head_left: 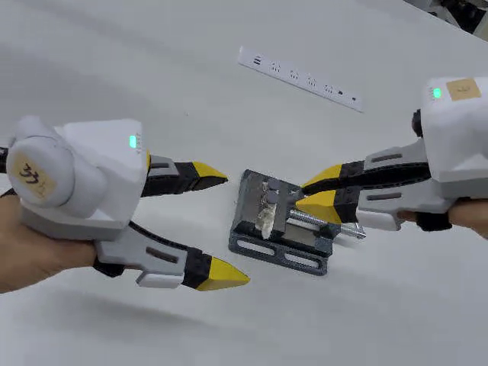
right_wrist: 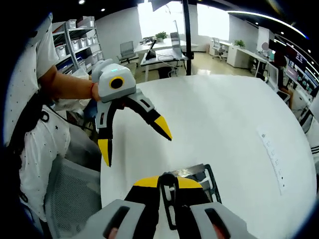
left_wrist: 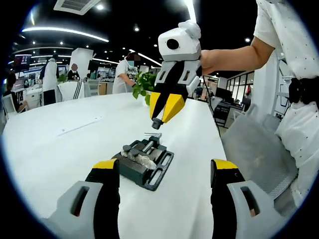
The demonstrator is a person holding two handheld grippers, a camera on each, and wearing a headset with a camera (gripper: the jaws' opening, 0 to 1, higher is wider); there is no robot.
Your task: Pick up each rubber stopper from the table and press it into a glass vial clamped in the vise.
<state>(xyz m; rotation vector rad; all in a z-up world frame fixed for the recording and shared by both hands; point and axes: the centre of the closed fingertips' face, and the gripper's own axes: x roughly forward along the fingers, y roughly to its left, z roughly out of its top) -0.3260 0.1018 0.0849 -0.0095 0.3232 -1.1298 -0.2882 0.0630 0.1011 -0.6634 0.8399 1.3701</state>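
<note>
Grey rubber, a small plug of it, sits pinched at the yellow tips of the right gripper (left_wrist: 162, 115). This is the rubber stopper (left_wrist: 156, 124), and the jaws are closed on it almost completely. The left gripper (head_left: 217, 225) has its jaws spread wide and carries nothing; it waits beside the vise (head_left: 278, 248) on the white table (head_left: 152, 76).

In my judgement the task is somewhere in the middle. In the vise stand the glass vials (head_left: 265, 219), pale and hard to count, and at least two dark caps (head_left: 271, 197) at one end look like stoppers already pressed in. The stopper now held is not yet seated. How many stoppers are left to do I cannot tell.

The views help one another. From the head view the right gripper's tips seem to lie right over the vise, and the stopper is hidden between them. The left gripper view looks from the side and shows clearly that the stopper hangs above the vise, apart from it, with open air under it. The right gripper view shows the two jaws pressed together on something dark, with the vise just beyond them. The head view alone takes in the power strip (head_left: 301, 76), well apart from the work.
</note>
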